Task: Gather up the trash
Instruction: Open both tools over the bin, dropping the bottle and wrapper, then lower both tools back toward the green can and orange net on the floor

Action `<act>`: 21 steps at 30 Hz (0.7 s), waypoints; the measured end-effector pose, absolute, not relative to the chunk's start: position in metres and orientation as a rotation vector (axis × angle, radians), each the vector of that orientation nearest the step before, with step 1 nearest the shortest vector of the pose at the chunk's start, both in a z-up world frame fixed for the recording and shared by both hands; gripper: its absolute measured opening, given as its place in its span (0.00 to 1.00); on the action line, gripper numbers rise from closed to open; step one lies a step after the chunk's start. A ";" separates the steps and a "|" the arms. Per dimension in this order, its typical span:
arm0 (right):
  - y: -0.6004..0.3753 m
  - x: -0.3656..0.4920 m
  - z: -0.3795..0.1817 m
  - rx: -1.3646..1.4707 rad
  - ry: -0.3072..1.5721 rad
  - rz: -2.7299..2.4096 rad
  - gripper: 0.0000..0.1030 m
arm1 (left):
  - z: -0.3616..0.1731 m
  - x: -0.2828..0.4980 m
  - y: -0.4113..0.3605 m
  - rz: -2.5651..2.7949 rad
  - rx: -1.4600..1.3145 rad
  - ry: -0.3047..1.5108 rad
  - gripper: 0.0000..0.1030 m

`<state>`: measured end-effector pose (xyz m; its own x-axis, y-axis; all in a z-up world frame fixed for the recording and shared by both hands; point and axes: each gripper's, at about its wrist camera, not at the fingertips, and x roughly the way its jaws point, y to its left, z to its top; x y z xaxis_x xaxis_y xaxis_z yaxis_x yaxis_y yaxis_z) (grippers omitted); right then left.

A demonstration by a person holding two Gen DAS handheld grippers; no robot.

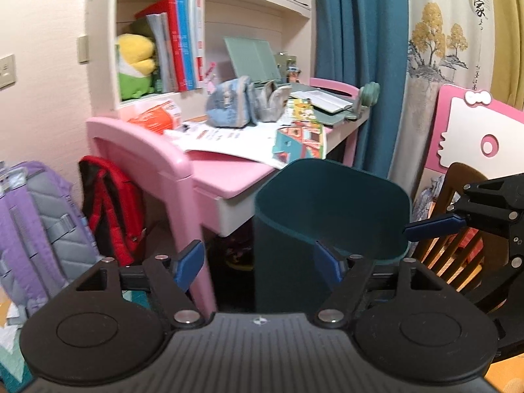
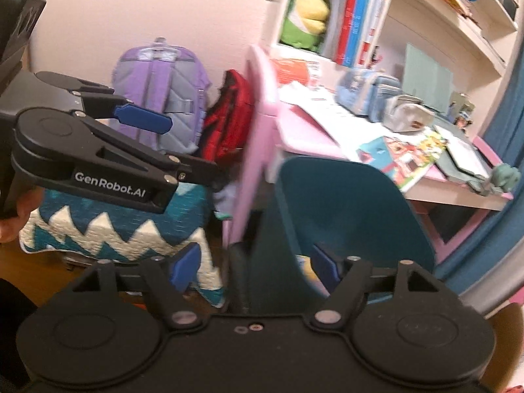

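The pink desk [image 1: 226, 177] carries loose papers [image 1: 229, 140], booklets and pouches. The teal trash bin [image 1: 330, 216] stands on the floor at the desk's front edge, just ahead of both tools. The left gripper [image 1: 262, 258] stands wide with nothing between its pads; the right gripper [image 2: 258, 262] likewise stands wide and holds nothing. Judged step: between pickups, both tools free beside the bin. The next move calls for selecting a scrap, probably on the desk, and closing on it.

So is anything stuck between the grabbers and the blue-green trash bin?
No. The trash bin stands right ahead of the left gripper and right gripper, both open, nothing visible between.
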<state>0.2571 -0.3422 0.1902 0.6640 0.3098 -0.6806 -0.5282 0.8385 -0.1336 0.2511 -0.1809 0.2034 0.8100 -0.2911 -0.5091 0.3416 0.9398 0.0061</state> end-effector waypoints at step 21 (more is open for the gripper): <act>-0.216 0.249 0.056 -0.190 0.820 0.616 1.00 | 0.089 0.196 -0.006 -0.150 0.032 0.618 0.83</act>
<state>0.2493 -0.2157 0.0558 0.5196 0.4395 -0.7327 -0.5816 0.8102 0.0735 0.1961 -0.0058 0.0887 0.8044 -0.1308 -0.5795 0.1500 0.9886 -0.0148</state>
